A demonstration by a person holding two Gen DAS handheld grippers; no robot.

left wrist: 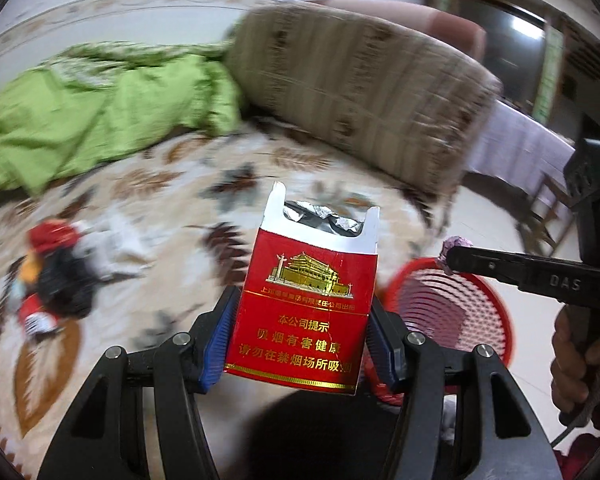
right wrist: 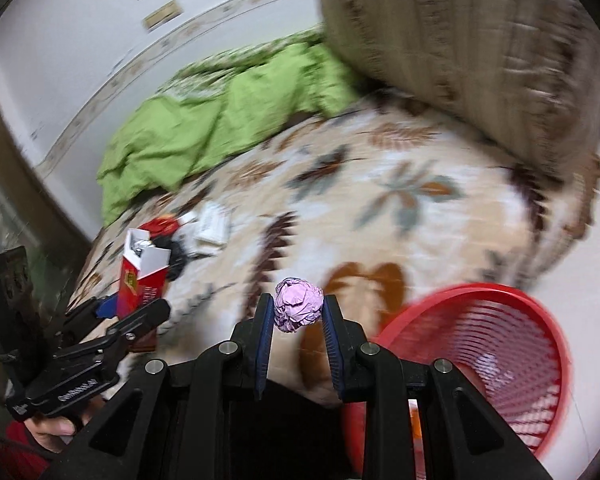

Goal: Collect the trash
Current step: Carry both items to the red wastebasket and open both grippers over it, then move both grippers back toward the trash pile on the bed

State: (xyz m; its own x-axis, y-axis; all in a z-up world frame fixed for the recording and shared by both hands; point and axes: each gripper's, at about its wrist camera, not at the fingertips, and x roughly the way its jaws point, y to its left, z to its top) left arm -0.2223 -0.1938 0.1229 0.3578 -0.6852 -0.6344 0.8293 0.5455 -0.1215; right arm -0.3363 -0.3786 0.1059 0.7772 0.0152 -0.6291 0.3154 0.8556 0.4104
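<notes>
Red cigarette pack [left wrist: 304, 312]: clamped between the blue pads of the left tool [left wrist: 300, 340], held up above the bed [left wrist: 160, 200]. Long axis runs along the fingers; torn-open top with crumpled foil points away from the camera. Gripped low across its narrow sides, probably so the open end stays clear for tipping out.

Pink paper ball [right wrist: 299, 305]: pinched at the tips of the right tool [right wrist: 296, 316], jaws closed on it. No long axis to speak of. In the left wrist view it sits just above the near rim of the red basket [left wrist: 452, 308].

Both pieces off the bed, carried toward the basket on the floor beside it. Judged: drop-off pending.

More litter [right wrist: 188, 236] is heaped on the leaf-print cover, near the green quilt [right wrist: 204, 120]. Background motion-blurred.
</notes>
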